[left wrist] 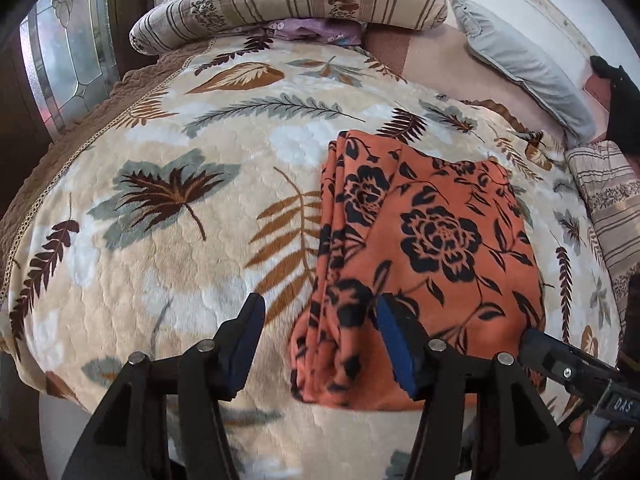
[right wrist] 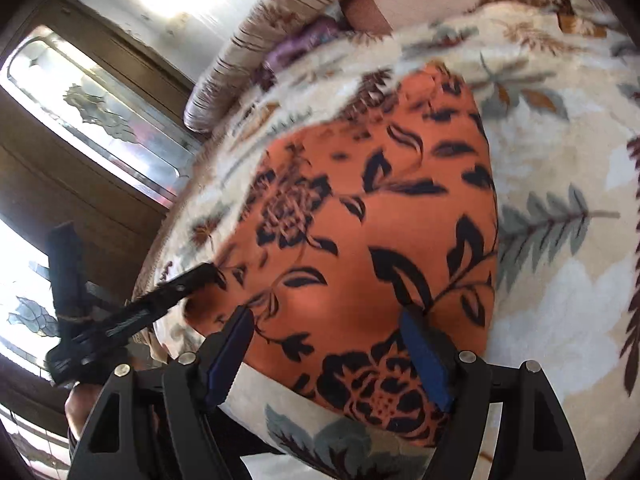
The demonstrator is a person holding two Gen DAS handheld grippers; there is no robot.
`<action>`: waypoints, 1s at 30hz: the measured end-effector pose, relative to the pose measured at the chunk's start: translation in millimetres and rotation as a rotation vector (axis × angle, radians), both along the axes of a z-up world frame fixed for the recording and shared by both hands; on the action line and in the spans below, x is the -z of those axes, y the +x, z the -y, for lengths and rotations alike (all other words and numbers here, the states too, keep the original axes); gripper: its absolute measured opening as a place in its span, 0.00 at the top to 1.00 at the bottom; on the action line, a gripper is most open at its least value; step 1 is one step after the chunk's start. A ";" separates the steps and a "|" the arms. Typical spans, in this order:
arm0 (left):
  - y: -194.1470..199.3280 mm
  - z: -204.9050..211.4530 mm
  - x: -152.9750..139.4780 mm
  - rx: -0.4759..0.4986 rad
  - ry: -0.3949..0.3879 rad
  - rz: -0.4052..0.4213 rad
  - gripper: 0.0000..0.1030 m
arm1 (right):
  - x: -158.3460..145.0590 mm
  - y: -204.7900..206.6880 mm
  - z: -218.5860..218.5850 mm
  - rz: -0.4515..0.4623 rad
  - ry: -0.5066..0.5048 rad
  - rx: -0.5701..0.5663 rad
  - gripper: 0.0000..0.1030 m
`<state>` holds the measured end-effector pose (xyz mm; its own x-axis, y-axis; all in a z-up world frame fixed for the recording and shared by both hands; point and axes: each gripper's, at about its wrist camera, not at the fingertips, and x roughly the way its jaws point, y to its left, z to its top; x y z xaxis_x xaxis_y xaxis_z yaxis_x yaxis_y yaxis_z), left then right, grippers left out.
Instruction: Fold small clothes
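An orange garment with a black flower print [left wrist: 432, 240] lies folded on a bed covered by a cream blanket with a leaf pattern [left wrist: 160, 240]. In the left wrist view the garment sits right of centre, its stacked folded edges bunched along its left side and running from far to near.

The left gripper [left wrist: 320, 324] hangs over the near left corner of the garment. Its fingers stand apart at a middling width: the right finger [left wrist: 394, 344] is over the cloth, the left finger [left wrist: 244, 340] over bare blanket just beside the folded edges. Whether either finger touches the fabric cannot be told; nothing is pinched between them.

The right gripper [right wrist: 328, 344] hovers over the near edge of the garment with its fingers wide. In its own view both blue-padded fingers are spread over the orange cloth, and no fold is caught between them. The view is somewhat blurred. In the same view the left gripper's tip shows at the left, at the garment's corner.

At the far end of the bed lies a striped, rolled quilt [left wrist: 288, 4] with a purple cloth [left wrist: 316, 30] tucked under it, and to the far right a grey pillow [left wrist: 528, 68]. A door with patterned glass [left wrist: 68, 48] stands at the left.
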<state>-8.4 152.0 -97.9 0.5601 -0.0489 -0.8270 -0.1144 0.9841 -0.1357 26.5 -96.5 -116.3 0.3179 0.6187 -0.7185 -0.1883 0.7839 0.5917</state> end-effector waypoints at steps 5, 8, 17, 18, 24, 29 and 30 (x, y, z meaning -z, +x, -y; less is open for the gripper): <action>-13.9 4.8 -6.3 0.009 0.017 0.025 0.38 | -20.2 -10.6 -3.6 0.046 0.008 0.016 0.24; -16.0 6.8 -2.8 0.009 0.025 0.015 0.38 | -6.1 -8.5 -7.1 -0.017 -0.028 0.017 0.24; -17.7 3.2 26.5 -0.010 0.052 -0.060 0.38 | -7.5 -13.0 -4.3 -0.025 -0.016 0.025 0.18; -18.3 3.5 25.9 -0.008 0.053 -0.060 0.38 | -2.1 -12.1 -2.8 -0.043 -0.006 0.026 0.18; -19.8 5.4 22.2 -0.005 0.059 -0.053 0.35 | -17.3 -17.0 -0.9 0.020 0.029 0.032 0.17; -19.0 -3.8 32.0 -0.006 0.004 -0.080 0.28 | -8.1 -14.1 3.6 -0.021 0.055 0.031 0.17; -18.7 -8.2 27.7 -0.007 -0.029 -0.072 0.28 | -13.8 -14.5 8.4 -0.014 0.078 0.043 0.17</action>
<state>-27.0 160.3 -125.5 0.4997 -0.0697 -0.8634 -0.1313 0.9792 -0.1550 12.0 -104.9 -102.5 0.3359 0.6591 -0.6729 -0.1471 0.7423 0.6538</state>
